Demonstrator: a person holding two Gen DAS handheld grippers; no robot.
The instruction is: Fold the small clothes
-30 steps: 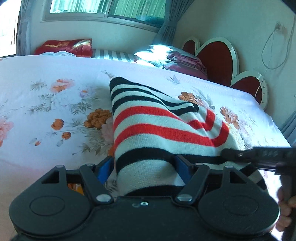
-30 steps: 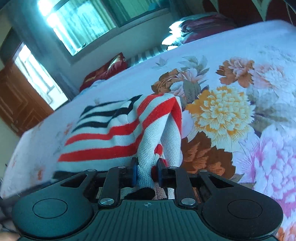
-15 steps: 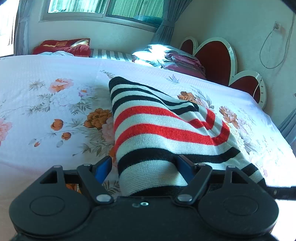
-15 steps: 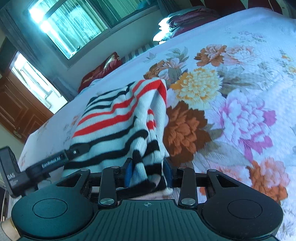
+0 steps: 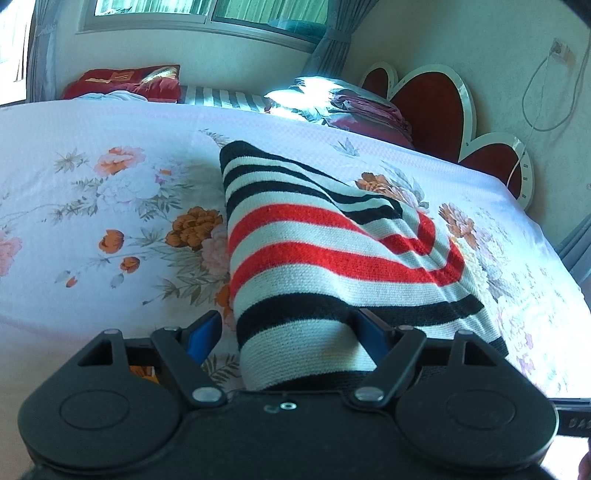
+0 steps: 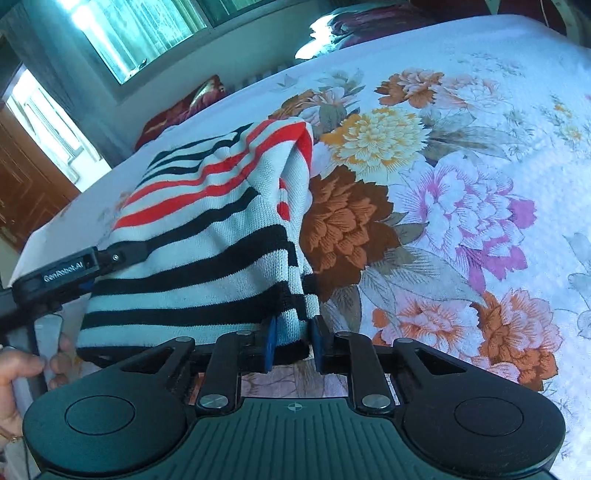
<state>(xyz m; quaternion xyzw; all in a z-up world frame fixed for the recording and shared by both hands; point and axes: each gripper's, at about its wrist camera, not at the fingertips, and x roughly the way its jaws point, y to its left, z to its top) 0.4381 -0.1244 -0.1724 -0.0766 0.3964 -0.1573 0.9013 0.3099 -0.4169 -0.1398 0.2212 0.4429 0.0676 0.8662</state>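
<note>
A small knitted sweater [image 5: 325, 258] with black, red and white stripes lies on the flowered bed sheet [image 5: 110, 206]. My left gripper [image 5: 291, 328] is wide open, its blue pads either side of the sweater's near left edge. My right gripper [image 6: 291, 339] is shut on the sweater's [image 6: 207, 236] near right edge, cloth bunched between its blue pads. The left gripper [image 6: 77, 269] shows in the right wrist view at the sweater's left side. The sweater's right part is folded over on itself.
Red cushions [image 5: 125, 81] and dark bedding [image 5: 365, 114] lie at the bed's far end. A red heart-shaped headboard [image 5: 436, 110] stands at the right by the wall. A window [image 5: 207, 14] is behind. A wooden door [image 6: 22, 184] is at the left.
My right gripper has drawn the sweater's right edge back toward the near side, from the red stripes to the black-striped hem. The left gripper stays open at the near left edge.
</note>
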